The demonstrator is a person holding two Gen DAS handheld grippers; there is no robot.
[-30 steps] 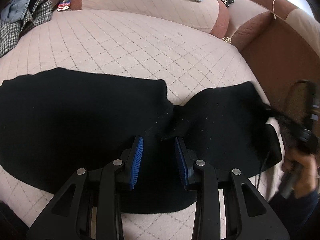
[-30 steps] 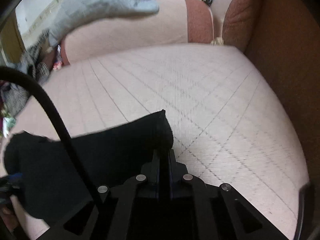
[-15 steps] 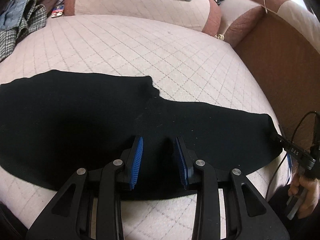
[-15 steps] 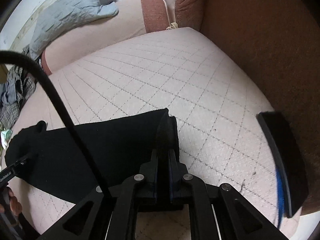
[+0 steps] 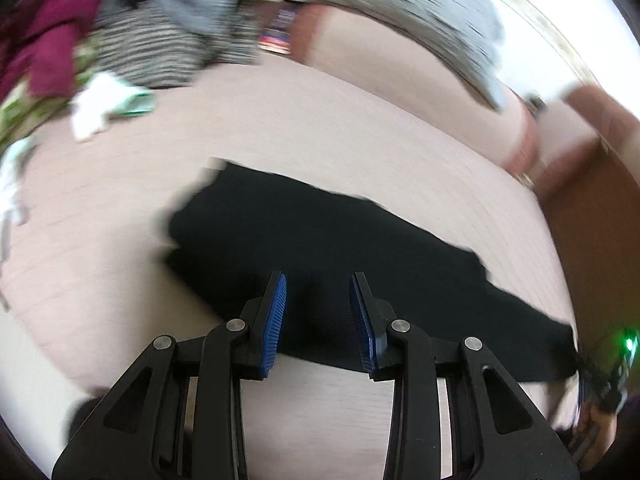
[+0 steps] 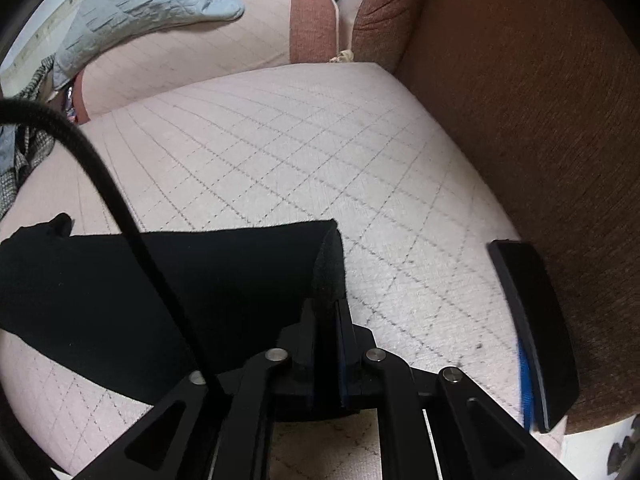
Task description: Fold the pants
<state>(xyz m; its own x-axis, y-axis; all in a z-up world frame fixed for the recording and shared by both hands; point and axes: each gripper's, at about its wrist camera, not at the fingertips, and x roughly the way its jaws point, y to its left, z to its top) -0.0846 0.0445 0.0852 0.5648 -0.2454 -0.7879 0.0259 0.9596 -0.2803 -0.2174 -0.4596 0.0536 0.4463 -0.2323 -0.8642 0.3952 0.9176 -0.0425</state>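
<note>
The black pants (image 5: 320, 248) lie in a long flat strip across the pink quilted sofa seat (image 5: 320, 128). My left gripper (image 5: 318, 312) is open and empty, hovering over the near edge of the pants around their middle. My right gripper (image 6: 330, 308) is shut on the right end of the pants (image 6: 224, 276), pinching the cloth corner just above the seat. The right gripper also shows in the left wrist view (image 5: 612, 364), at the strip's right end. The left wrist view is motion-blurred.
A pile of mixed clothes (image 5: 132, 40) sits at the seat's far left. A grey quilted cloth (image 6: 148, 4) lies over the backrest. The brown armrest (image 6: 520, 120) rises close on the right. A black pad with a blue edge (image 6: 532, 332) leans against it.
My left gripper has swung left, still open, so the clothes pile came into its view. My right gripper stays shut on the pants end and has barely moved.
</note>
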